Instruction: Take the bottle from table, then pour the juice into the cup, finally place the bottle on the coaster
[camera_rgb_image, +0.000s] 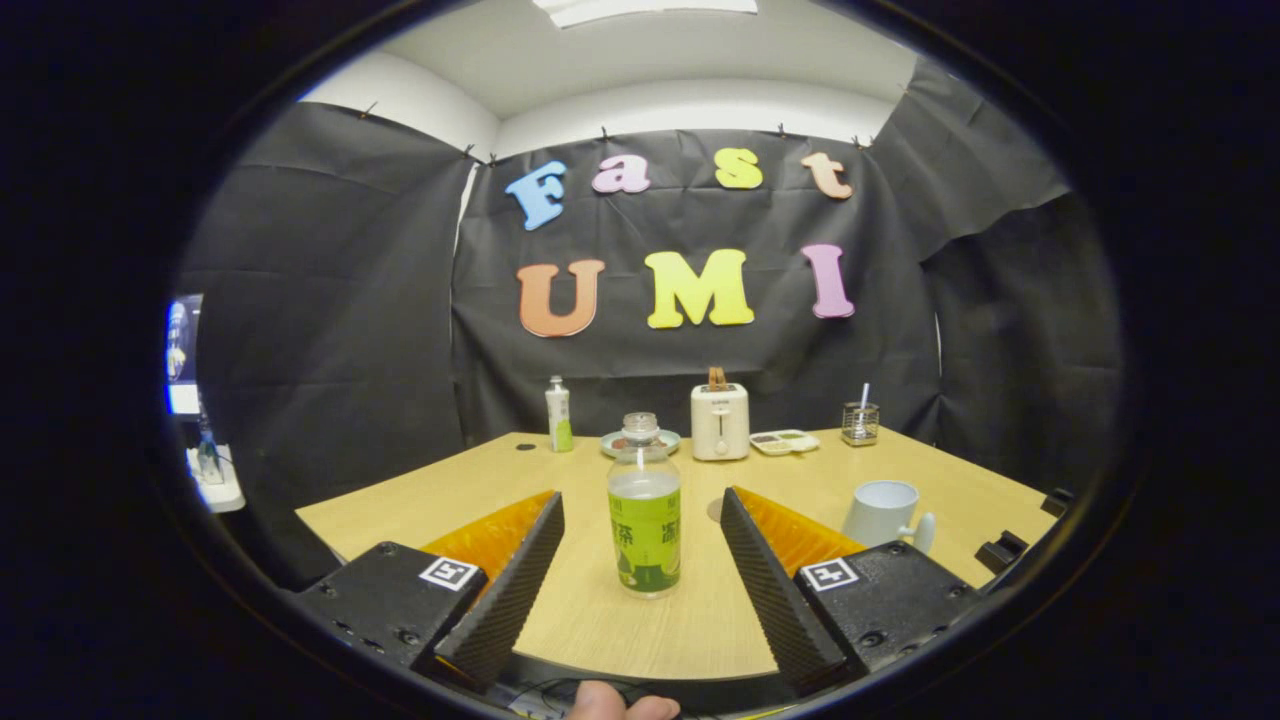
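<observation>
Hand: a fingertip shows just behind the tool, at its base.
Tool: the tool stands wide open; neither finger touches anything.
Bottle: the bottle stands upright on the surface, between the two fingers and centred in the gap, with clear space on either side. The cap is on. Green liquid fills it to about the shoulder.
Step in hand: first step, taking the bottle. The grasp is not yet made.
Next move: judged from this alignment, close the fingers evenly on the labelled body, below the shoulder, then lift straight up. An uneven close could tip the bottle.
Cup: the cup stands upright beyond the right finger, to the right of the bottle, handle toward the tool. Pouring calls for a carry to the right.
Coaster: a small pale disc lies just beyond the right finger, between bottle and cup; probably the coaster, partly hidden.
Far items: a second bottle, a plate, a toaster, a tray and a wire holder line the far edge, well apart from the tool.
</observation>
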